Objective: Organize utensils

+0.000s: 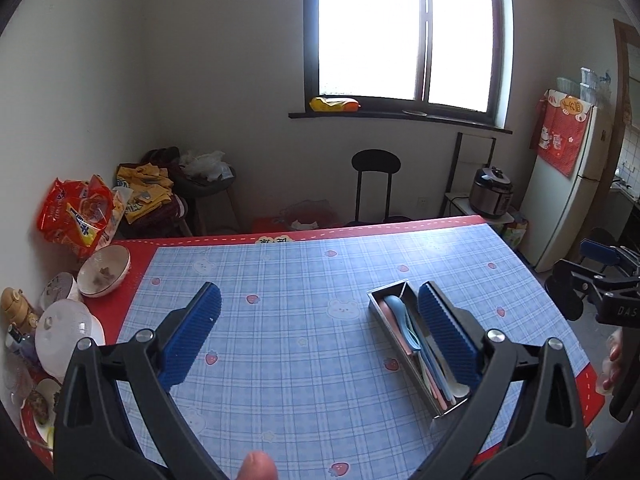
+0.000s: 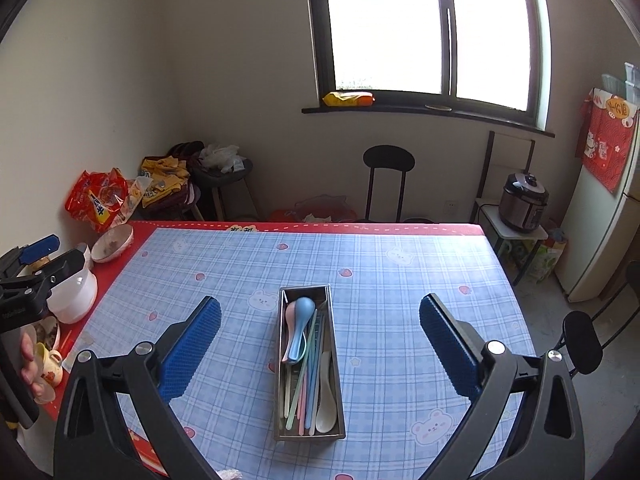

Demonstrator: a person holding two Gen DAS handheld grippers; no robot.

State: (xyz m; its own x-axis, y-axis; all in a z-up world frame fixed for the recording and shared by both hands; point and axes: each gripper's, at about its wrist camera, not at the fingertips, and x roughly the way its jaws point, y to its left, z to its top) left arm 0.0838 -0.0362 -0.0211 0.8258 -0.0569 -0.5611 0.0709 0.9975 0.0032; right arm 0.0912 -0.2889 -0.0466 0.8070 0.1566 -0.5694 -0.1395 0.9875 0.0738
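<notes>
A long steel utensil box (image 2: 338,384) lies on the blue checked tablecloth (image 2: 380,280). Inside it are a blue spoon (image 2: 301,328), a pink spoon, a white spoon (image 2: 326,398) and several pastel chopsticks. My right gripper (image 2: 320,312) hovers above the box, open, nothing between its blue pads. My left gripper (image 1: 320,306) is open too, raised over the cloth left of the box (image 1: 378,300), whose spoons (image 1: 400,314) show beside its right pad. Each gripper appears at the edge of the other's view.
Bowls (image 1: 104,270), a white lidded pot (image 2: 74,294), cups and snack bags (image 1: 80,216) crowd the table's left edge. A black chair (image 2: 388,178) stands behind the table, a rice cooker (image 2: 524,202) and a fridge (image 1: 568,184) to the right. A person's fingers show at the frame edges.
</notes>
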